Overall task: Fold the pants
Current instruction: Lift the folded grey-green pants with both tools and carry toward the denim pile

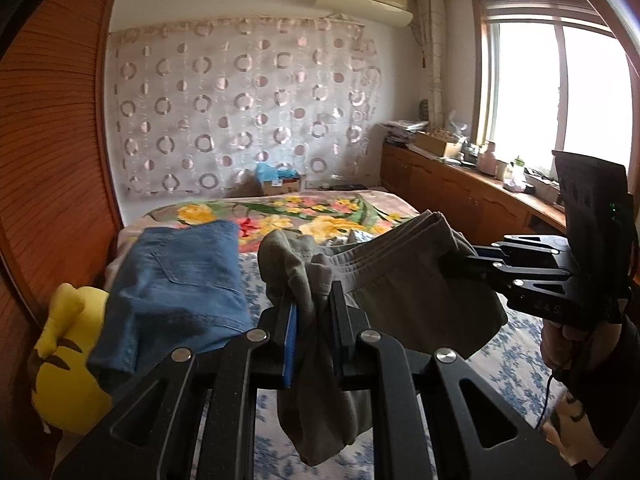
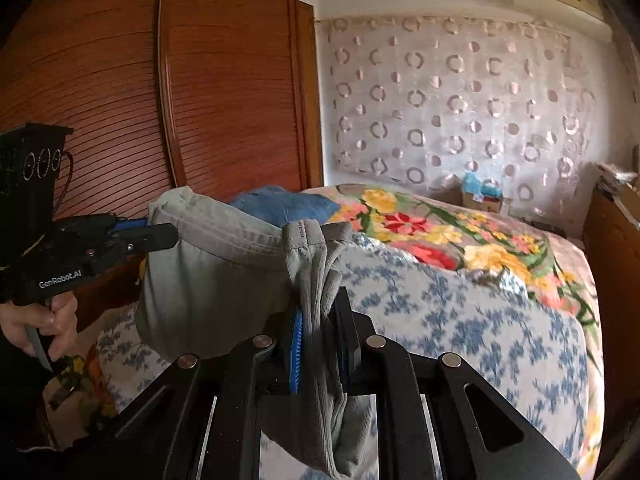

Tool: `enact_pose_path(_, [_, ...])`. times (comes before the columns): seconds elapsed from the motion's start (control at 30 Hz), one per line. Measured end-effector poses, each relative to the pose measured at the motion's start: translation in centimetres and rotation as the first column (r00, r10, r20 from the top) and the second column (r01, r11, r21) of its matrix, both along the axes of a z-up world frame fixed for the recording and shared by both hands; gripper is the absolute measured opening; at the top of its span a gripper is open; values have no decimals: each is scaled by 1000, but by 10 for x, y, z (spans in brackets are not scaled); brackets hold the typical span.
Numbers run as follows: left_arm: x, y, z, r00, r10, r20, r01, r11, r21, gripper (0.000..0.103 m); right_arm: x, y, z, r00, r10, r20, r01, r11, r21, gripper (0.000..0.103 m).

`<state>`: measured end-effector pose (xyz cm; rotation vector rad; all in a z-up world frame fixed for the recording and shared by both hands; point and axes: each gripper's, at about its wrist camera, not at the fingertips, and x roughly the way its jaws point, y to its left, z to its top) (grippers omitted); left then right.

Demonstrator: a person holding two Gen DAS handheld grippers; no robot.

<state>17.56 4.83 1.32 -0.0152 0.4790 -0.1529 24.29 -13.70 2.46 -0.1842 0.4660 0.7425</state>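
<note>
A pair of soft grey-olive knit pants (image 1: 400,280) with a ribbed elastic waistband hangs in the air above the bed, stretched between the two hand-held tools and clear of the covers. The left gripper (image 1: 314,300) has its jaws drawn narrow on a bunched wad of the cloth, with a tail of fabric drooping below the blue pad; the right gripper (image 2: 320,312) is likewise pinched close on a gathered fold near the waistband, more cloth sagging beneath it. Each tool shows in the other's view, gripped by a person's hand (image 2: 44,320). Below lies the blue-and-white flowered quilt (image 2: 460,320), and beyond it a blanket with bold yellow and red flowers (image 1: 300,216). A folded pair of blue denim jeans (image 1: 176,292) rests just left of the hanging pants, beside a yellow plush toy (image 1: 68,360). Risks, as judged from here: both holds are on crumpled bunches rather than flat edges, so a layer may slip free and let one side drop; the sagging middle may land creased or twisted, spoiling the fold; and lowering too far left could drag the cloth across the jeans and disturb that stack.
</note>
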Motion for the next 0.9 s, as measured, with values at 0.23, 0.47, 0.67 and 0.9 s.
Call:
enact_pose_path(0.23, [17, 23, 7, 998, 57, 8, -57, 998, 14, 15, 46, 20, 0, 999, 35, 24, -34, 999, -19, 14])
enact_pose_path(0.47, [28, 33, 10, 995, 97, 12, -98, 995, 38, 15, 81, 42, -5, 997, 64, 32, -62, 997, -39, 14])
enact_pose_path(0.67, [42, 46, 4, 993, 120, 3, -120, 992, 34, 15, 109, 57, -13, 996, 92, 21, -91, 995, -46, 14])
enact_pose_path(0.9, [58, 56, 0, 989, 148, 0, -148, 988, 42, 15, 136, 68, -15, 993, 115, 14, -115, 993, -35, 14])
